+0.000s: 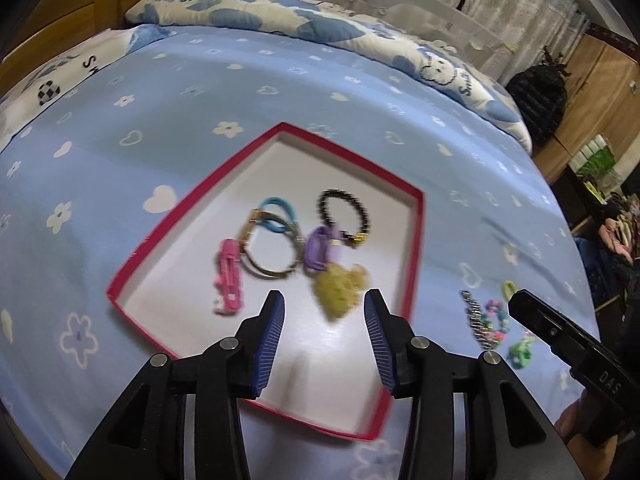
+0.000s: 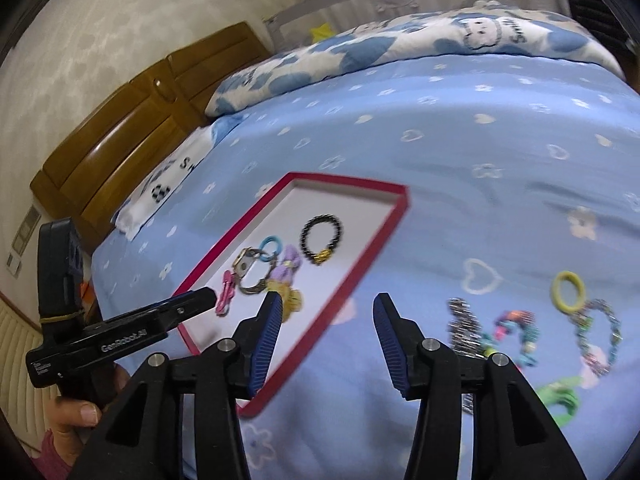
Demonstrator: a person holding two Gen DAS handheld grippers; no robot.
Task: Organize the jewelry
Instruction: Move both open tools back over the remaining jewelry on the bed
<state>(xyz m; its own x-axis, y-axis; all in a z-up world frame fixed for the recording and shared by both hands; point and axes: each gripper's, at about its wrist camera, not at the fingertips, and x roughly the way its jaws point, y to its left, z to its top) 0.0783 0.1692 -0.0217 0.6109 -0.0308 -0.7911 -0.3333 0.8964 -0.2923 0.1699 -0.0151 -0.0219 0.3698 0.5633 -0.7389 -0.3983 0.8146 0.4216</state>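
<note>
A red-rimmed white tray (image 1: 160,236) (image 2: 360,268) lies on the blue bed sheet. It holds a pink hair clip (image 1: 229,276), a metal bangle (image 1: 272,248), blue hair ties (image 1: 276,216), a black bead bracelet (image 1: 344,216), a purple clip (image 1: 320,250) and a gold glitter heart (image 1: 340,290). My left gripper (image 1: 325,320) is open and empty over the tray's near part. My right gripper (image 2: 327,320) is open and empty above the sheet, right of the tray. Loose pieces lie on the sheet: a silver chain (image 2: 462,326), a colourful bead bracelet (image 2: 516,328), a yellow hair tie (image 2: 568,286), a beaded chain (image 2: 600,332) and a green clip (image 2: 560,398).
A folded blue-and-white quilt (image 1: 312,20) lies along the far side of the bed. A wooden headboard (image 2: 120,152) stands at the left. A black bag (image 1: 536,100) and wooden cabinets are beyond the bed at right.
</note>
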